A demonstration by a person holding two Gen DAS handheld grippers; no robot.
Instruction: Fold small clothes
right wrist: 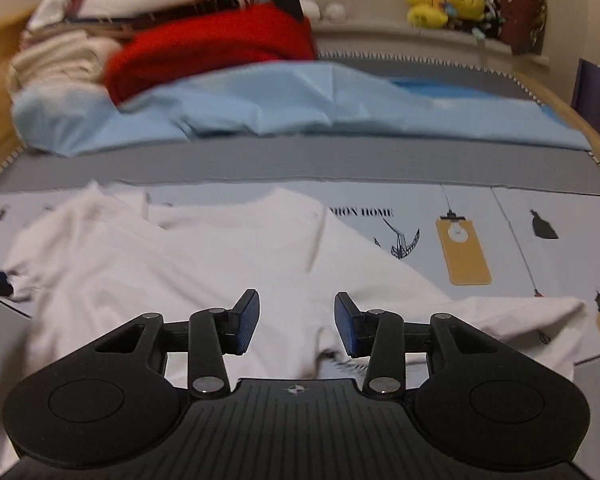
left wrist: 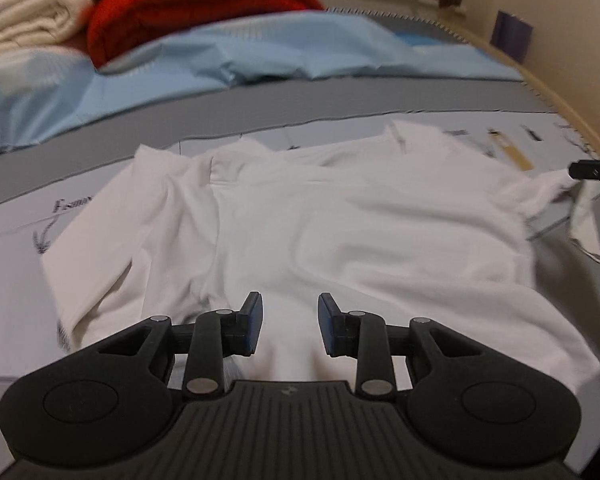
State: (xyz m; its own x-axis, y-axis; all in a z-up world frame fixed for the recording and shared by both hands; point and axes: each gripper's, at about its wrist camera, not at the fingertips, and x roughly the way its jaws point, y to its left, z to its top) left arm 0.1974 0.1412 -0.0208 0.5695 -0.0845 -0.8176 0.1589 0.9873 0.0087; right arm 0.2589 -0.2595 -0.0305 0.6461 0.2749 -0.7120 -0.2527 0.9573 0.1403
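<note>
**Both grippers parted above the white shirt**

We see our left gripper with its jaws apart and nothing between them; the blue-faced pads hang over the cloth without pressing on it. Directly beneath and ahead of it lies the white shirt, spread with creases over a pale printed sheet. To the far right of this gripper a black tip shows at the edge of the view, just beside a loose corner of the shirt; whether it touches the cloth we cannot tell.

Our right gripper likewise stands parted and empty. The shirt lies under it and runs off to its left, while a sleeve reaches out to its right across the sheet, near a yellow lamp print.

Beyond both grippers, past a grey strip of mattress, lie a rumpled light blue cloth, a red bundle and cream folded fabric. Yellow plush toys sit on a ledge further back.
</note>
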